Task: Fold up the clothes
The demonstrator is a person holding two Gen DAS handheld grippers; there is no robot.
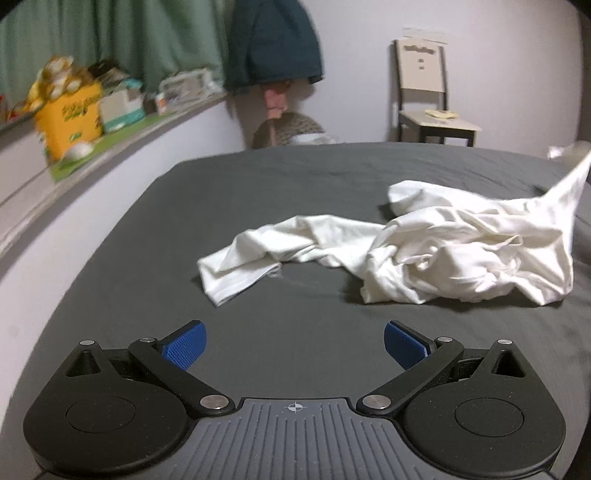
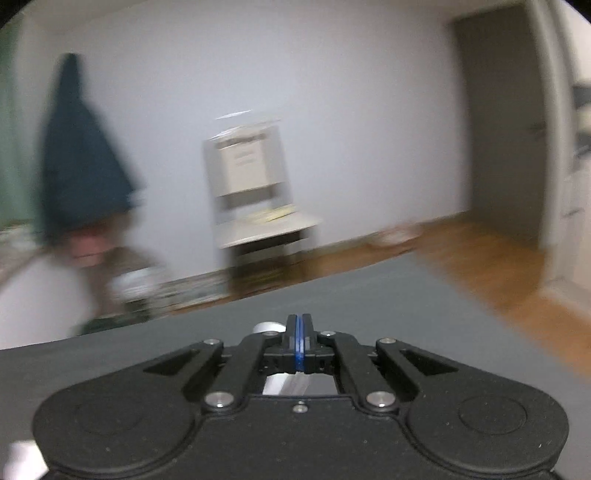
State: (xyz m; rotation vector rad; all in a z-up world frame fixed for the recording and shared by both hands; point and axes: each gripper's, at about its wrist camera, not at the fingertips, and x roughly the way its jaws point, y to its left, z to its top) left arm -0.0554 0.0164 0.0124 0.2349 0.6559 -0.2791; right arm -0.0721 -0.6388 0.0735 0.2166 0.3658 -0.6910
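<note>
Left tongs point(image 1: 294, 345) are seen spread wide, blue pads point(image 1: 186, 349) well apart, nothing held between them. They hover low over the grey bed point(image 1: 147, 258).

A white garment point(image 1: 424, 251) is seen crumpled on the bed, ahead and to the right of the left tongs, apart from them. One loose end point(image 1: 236, 267) trails out leftward and lies flat nearest the tongs; the bulk is bunched at the right. A corner point(image 1: 569, 181) is drawn up in a peak toward the right edge of the left view; what lifts it is out of frame.

Right tongs point(image 2: 299, 343) are seen pressed together, blue pads closed face to face. A white patch point(image 2: 267, 326) shows just behind the tips on the left, and a pale strip is seen through the gap below the fingers; whether cloth is pinched cannot be told. The right view is blurred throughout.

Beyond the bed: a chair point(image 1: 424, 92) against the wall, a dark teal garment point(image 1: 273, 40) hung up, green curtains point(image 1: 110, 33), and a ledge point(image 1: 155, 122) carrying a yellow box point(image 1: 72, 114) and other clutter. A wooden floor point(image 2: 480, 254) and a dark doorway point(image 2: 506, 129) are noted in the right view.
</note>
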